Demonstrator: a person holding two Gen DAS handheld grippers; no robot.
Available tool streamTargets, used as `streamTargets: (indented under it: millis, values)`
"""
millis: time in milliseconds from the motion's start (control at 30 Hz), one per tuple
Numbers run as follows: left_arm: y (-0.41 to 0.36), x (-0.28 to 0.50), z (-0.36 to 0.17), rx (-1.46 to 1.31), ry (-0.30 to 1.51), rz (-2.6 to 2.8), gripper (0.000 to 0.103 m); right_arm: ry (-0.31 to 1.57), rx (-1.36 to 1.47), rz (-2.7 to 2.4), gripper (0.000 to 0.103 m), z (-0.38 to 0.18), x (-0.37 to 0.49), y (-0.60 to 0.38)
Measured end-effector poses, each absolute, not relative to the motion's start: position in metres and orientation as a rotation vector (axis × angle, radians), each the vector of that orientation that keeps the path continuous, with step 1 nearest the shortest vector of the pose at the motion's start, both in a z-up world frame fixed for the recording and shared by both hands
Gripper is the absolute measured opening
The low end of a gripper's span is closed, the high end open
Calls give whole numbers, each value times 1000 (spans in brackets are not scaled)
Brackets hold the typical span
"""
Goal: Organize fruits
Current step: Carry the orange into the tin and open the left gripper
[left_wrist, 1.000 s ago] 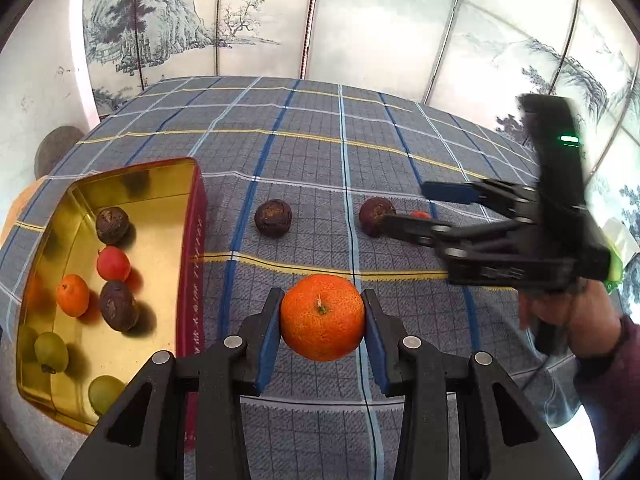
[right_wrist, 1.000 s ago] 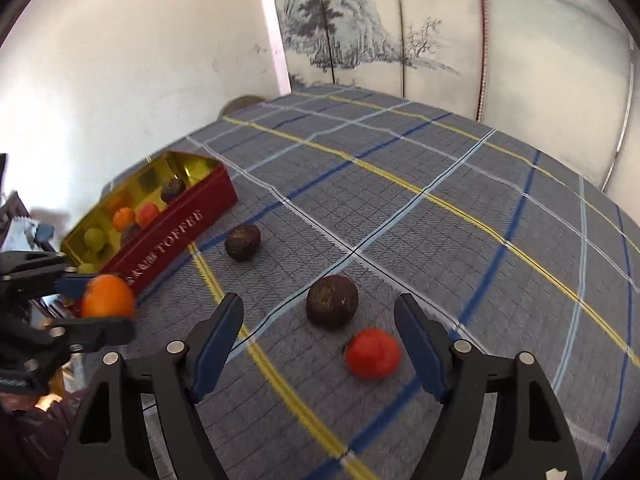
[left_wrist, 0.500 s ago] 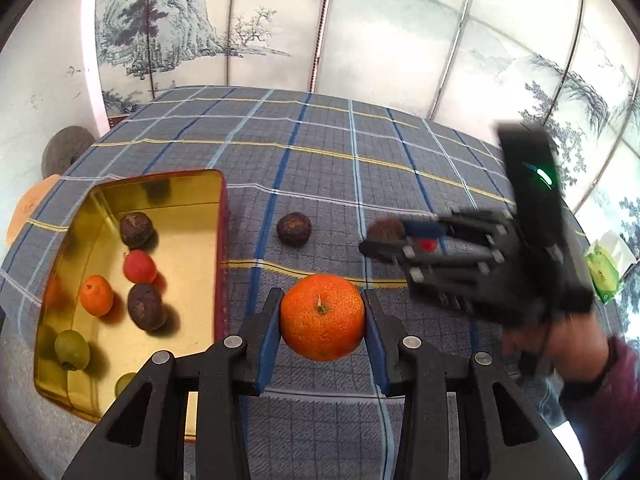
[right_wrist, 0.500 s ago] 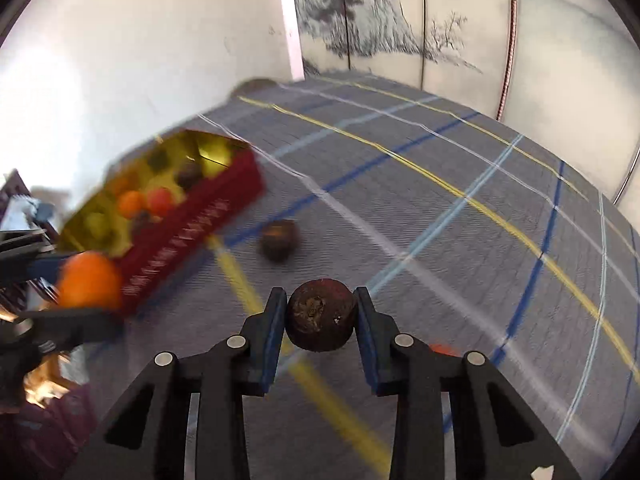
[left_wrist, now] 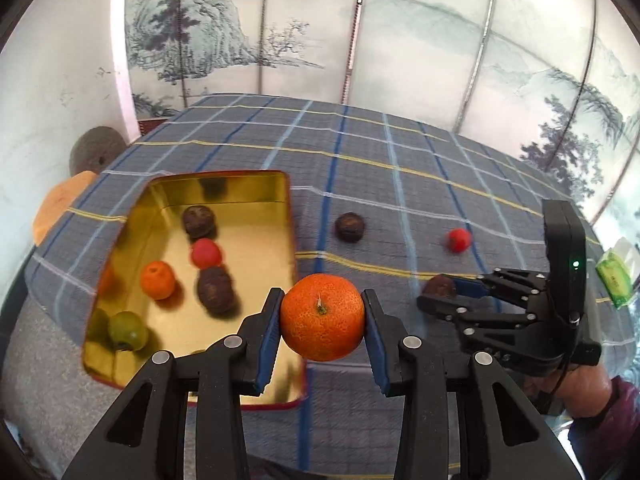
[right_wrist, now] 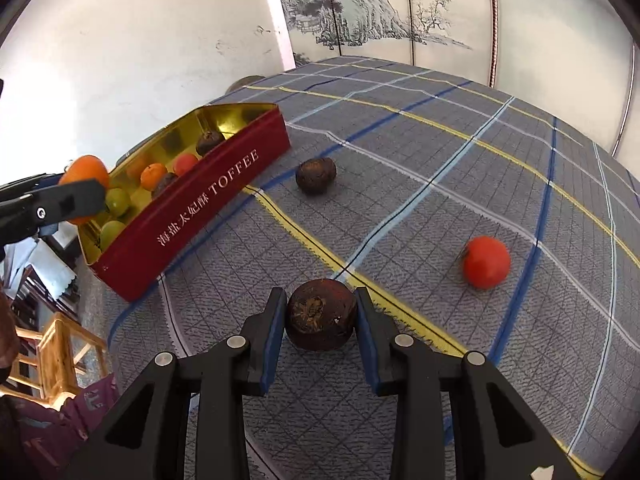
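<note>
My left gripper (left_wrist: 322, 322) is shut on a large orange (left_wrist: 322, 328) and holds it in the air over the near right corner of the red toffee tin (left_wrist: 280, 192), which has a gold inside and holds several small fruits. My right gripper (right_wrist: 321, 320) is shut on a dark brown fruit (right_wrist: 321, 314) above the cloth; it also shows in the left wrist view (left_wrist: 440, 298). A second dark brown fruit (right_wrist: 315, 176) and a red fruit (right_wrist: 486, 262) lie loose on the cloth. The tin shows in the right wrist view (right_wrist: 200, 204).
The table has a grey plaid cloth (left_wrist: 400, 168). A painted folding screen (left_wrist: 400, 40) stands behind it. A green packet (left_wrist: 614, 278) lies at the right edge. A wooden chair (right_wrist: 60, 352) stands below the table's left side.
My right gripper closed on the dark brown fruit and lifted it, leaving the red fruit behind. My left gripper carried the orange left and up, toward the tin.
</note>
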State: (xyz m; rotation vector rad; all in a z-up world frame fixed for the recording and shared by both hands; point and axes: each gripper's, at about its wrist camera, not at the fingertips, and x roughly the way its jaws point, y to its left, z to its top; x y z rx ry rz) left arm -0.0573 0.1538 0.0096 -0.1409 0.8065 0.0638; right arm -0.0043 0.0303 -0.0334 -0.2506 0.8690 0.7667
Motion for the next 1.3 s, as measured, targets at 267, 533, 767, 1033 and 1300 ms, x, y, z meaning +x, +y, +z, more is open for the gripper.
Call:
streamTargets:
  millis: [267, 533, 767, 1033, 1300]
  values:
    - [176, -64, -5, -105, 830, 141, 40, 873, -256, 756, 32, -37, -5, 34]
    - [191, -61, -18, -84, 845, 204, 40, 867, -274, 748, 32, -37, -7, 36]
    - [199, -55, -31, -69, 876, 229, 40, 868, -273, 749, 32, -38, -7, 36]
    - [201, -45, -39, -34, 893, 242, 40, 867, -274, 748, 32, -38, -7, 37]
    - [199, -35, -43, -1, 899, 246, 40, 868, -272, 749, 32, -38, -7, 36]
